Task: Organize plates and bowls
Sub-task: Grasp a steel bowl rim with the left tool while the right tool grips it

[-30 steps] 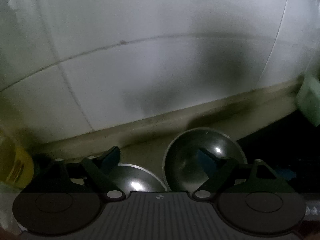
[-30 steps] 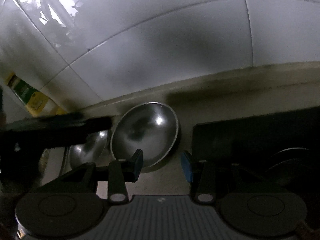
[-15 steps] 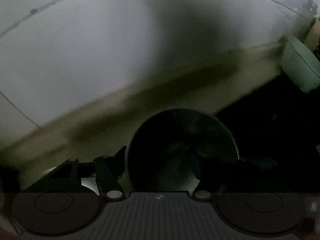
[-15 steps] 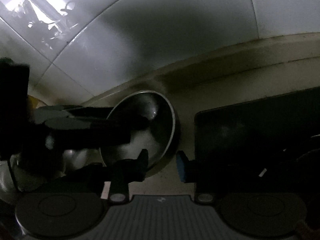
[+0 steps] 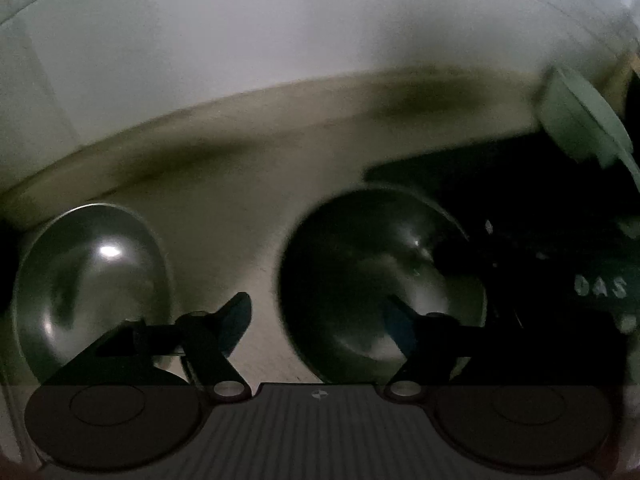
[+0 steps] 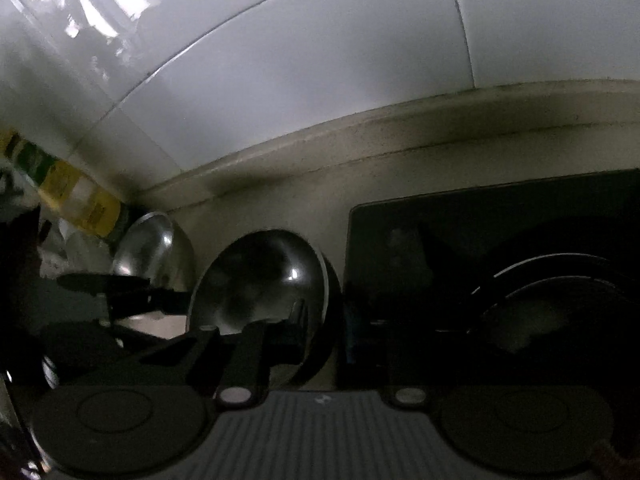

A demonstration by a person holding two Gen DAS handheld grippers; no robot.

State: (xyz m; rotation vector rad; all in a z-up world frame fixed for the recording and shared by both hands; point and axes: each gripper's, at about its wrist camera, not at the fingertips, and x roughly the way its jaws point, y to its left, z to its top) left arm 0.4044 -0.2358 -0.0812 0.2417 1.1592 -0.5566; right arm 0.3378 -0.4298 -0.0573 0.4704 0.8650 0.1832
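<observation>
1. Plainly, the right gripper is the one placed to act: its two fingers straddle the right-hand rim of the larger steel bowl, one inside the bowl, one outside, the gap narrow; whether they already pinch the rim cannot be told in this dim light
2. That bowl sits tilted on the pale counter, straight ahead of the right gripper and touching or nearly touching the edge of the black drying tray on its right, where dark plates already stand
3. Left of it lies the smaller steel bowl, near a yellow-labelled bottle
4. By judgement, the left gripper is second-nearest: it hangs wide open and empty, its right finger over the larger bowl's hollow, its left finger just beside the smaller bowl
</observation>
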